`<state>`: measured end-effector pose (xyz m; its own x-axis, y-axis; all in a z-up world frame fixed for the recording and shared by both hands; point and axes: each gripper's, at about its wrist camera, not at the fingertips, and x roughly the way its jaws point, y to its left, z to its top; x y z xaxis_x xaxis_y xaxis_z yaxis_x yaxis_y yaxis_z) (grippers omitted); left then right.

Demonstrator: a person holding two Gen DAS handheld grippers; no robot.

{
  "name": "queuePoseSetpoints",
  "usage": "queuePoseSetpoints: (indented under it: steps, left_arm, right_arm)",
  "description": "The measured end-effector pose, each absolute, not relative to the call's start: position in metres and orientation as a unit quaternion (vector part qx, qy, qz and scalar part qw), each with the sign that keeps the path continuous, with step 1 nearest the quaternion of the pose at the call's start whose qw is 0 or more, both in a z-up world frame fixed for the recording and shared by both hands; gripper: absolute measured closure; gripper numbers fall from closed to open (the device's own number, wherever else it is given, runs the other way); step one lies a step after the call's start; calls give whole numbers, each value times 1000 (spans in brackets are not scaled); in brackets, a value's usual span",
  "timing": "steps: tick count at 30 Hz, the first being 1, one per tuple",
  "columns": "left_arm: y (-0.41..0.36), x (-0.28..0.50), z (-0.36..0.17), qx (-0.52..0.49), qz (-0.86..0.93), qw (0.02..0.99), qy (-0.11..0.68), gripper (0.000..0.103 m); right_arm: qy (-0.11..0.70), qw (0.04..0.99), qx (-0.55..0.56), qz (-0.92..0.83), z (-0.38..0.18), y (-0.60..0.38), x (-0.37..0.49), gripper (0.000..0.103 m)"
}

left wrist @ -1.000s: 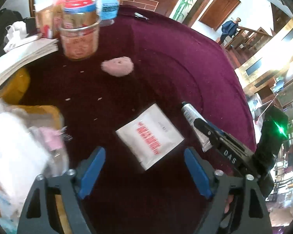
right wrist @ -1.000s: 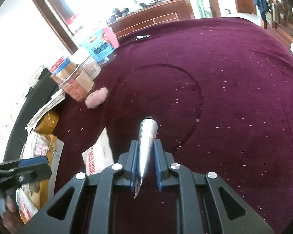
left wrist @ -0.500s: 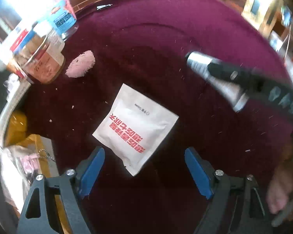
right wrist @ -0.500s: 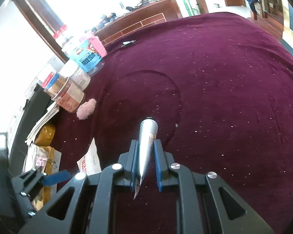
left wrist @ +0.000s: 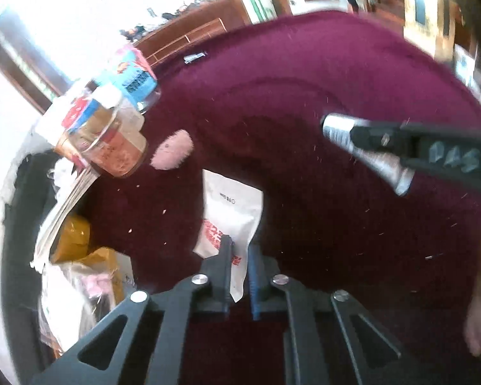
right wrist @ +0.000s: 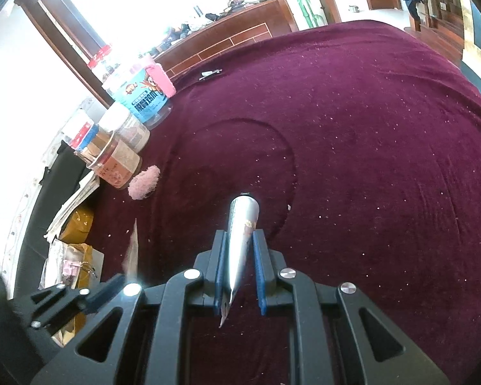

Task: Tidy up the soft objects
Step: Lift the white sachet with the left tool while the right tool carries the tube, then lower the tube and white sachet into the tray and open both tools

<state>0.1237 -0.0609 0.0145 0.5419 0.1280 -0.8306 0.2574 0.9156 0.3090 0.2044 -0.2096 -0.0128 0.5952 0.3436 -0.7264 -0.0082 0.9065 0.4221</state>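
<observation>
My left gripper [left wrist: 239, 250] is shut on a white sachet with red print [left wrist: 232, 207] and holds it lifted off the maroon tablecloth [left wrist: 288, 73]; the sachet shows edge-on in the right wrist view [right wrist: 132, 250]. My right gripper [right wrist: 239, 240] is shut on a silver tube [right wrist: 242, 221], held above the cloth; the tube also shows in the left wrist view [left wrist: 362, 146] at the right. A pink fluffy puff [left wrist: 173, 154] lies on the cloth beside the jars; it shows in the right wrist view too [right wrist: 144, 182].
Several jars [right wrist: 118, 160] and a blue-labelled tub [right wrist: 144, 99] stand at the table's left edge. Papers [left wrist: 64, 208], yellow packets [left wrist: 77, 234] and plastic bags [left wrist: 70, 292] lie at the left. A small metal clip [right wrist: 211, 73] lies far back.
My left gripper has shut on the white sachet and lifted it so that it stands on edge. My right gripper keeps holding the tube and has shifted slightly.
</observation>
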Motion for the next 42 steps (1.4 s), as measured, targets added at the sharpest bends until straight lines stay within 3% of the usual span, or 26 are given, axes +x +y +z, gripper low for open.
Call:
queuePoseSetpoints:
  steps: [9,13,25,34,42]
  left_arm:
    - [3,76,70,-42,-94,885,454,99]
    - [20,53,81,-105,-114,882,445,99]
    - [70,13,108,-151,-90,893,414,99]
    - [150,-42,135,-178,-44,908,377,98]
    - [207,-76,126,-158,29,919,359,98]
  right_arm:
    - [411,883,171,147,2,-187,190,88]
    - [403,885,153,179,10,-168,182,88]
    - [375,871,131,288,27,-120,156,87]
    - [374,852,89,355,27,-69,125,87]
    - [365,832,33,417,57,15,67,87]
